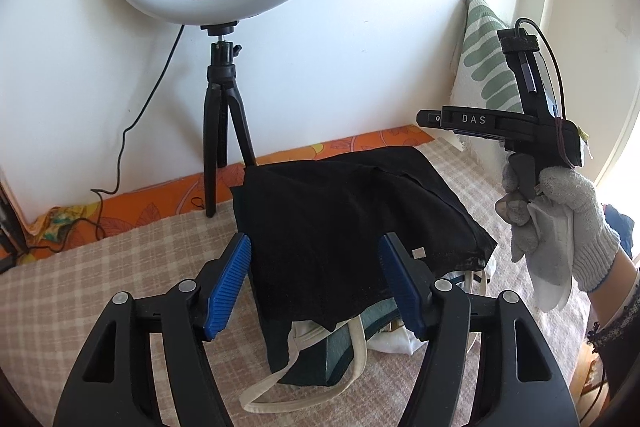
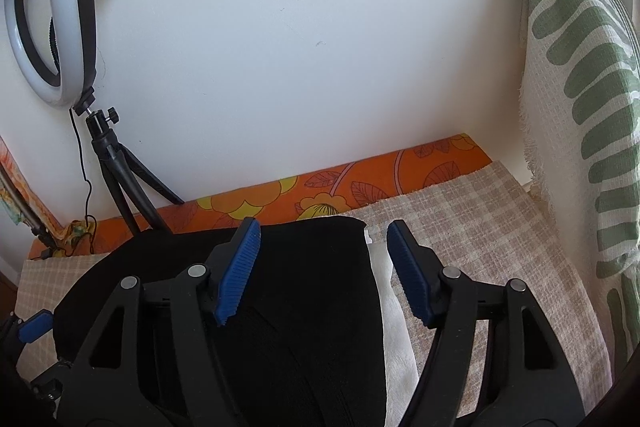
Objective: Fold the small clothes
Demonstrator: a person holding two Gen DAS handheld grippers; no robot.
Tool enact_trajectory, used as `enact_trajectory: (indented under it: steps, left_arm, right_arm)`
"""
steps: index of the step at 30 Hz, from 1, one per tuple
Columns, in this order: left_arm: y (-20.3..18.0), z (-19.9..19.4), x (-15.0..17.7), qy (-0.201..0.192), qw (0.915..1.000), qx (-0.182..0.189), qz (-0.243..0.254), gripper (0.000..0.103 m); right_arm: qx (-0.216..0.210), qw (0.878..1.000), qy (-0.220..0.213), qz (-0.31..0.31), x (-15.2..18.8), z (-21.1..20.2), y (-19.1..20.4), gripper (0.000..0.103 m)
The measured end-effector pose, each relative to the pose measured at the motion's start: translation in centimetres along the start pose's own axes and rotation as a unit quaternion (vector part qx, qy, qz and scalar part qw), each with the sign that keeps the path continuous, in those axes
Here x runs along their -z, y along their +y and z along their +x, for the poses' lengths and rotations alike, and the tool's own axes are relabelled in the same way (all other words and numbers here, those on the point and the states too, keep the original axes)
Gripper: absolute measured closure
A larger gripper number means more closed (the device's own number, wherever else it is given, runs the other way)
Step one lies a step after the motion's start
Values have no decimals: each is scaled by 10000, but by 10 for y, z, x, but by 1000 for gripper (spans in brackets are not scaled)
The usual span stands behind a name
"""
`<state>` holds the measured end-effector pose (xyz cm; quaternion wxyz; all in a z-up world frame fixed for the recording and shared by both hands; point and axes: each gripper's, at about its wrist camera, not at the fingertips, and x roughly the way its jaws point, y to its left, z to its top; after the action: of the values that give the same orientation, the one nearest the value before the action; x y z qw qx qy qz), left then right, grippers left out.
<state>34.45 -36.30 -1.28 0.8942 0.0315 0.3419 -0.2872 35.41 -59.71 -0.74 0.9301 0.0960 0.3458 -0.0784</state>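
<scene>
A folded black garment (image 1: 340, 211) lies on top of a small pile on the checked blanket (image 1: 120, 267). Under it show a dark green piece with cream straps (image 1: 320, 355) and a white cloth (image 1: 394, 341). My left gripper (image 1: 316, 247) is open over the black garment's near edge, and its blue pads (image 1: 228, 287) press on nothing. My right gripper (image 2: 324, 227) is also open, above the right edge of the black garment (image 2: 304, 287), with a white cloth (image 2: 394, 307) beside it. In the left wrist view a gloved hand (image 1: 576, 211) holds the right gripper's handle, raised at the right.
A ring light on a black tripod (image 1: 224, 115) stands at the wall behind the pile, and its cable (image 1: 120, 155) trails to the left. A green-striped pillow (image 2: 580, 87) leans at the right. An orange floral sheet (image 2: 360, 183) edges the blanket at the back.
</scene>
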Motion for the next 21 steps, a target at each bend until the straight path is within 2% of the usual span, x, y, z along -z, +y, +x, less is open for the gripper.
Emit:
enact_trajectory:
  steps: [7, 11, 15, 16, 18, 21]
  left_arm:
    - [-6, -40, 6, -177, 9997, -123, 132, 32]
    - [-7, -68, 8, -297, 9994, -136, 92, 31]
    - [-9, -100, 14, -469, 9987, -176, 81, 22]
    - [-10, -108, 16, -512, 9984, -199, 95, 22]
    - [-12, -122, 20, -551, 9982, -216, 133, 22]
    - [-14, -143, 27, -624, 9977, -235, 157, 22]
  right_arm:
    - [63, 9998, -157, -42, 9, -43, 17, 33]
    - [62, 9993, -361, -83, 13, -77, 28, 20]
    - [60, 9987, -475, -175, 18, -113, 45, 19]
    - [68, 9985, -505, -206, 20, -121, 49, 18]
    - [45, 9980, -570, -268, 25, -137, 59, 9]
    - [-13, 9974, -651, -311, 34, -160, 72, 9]
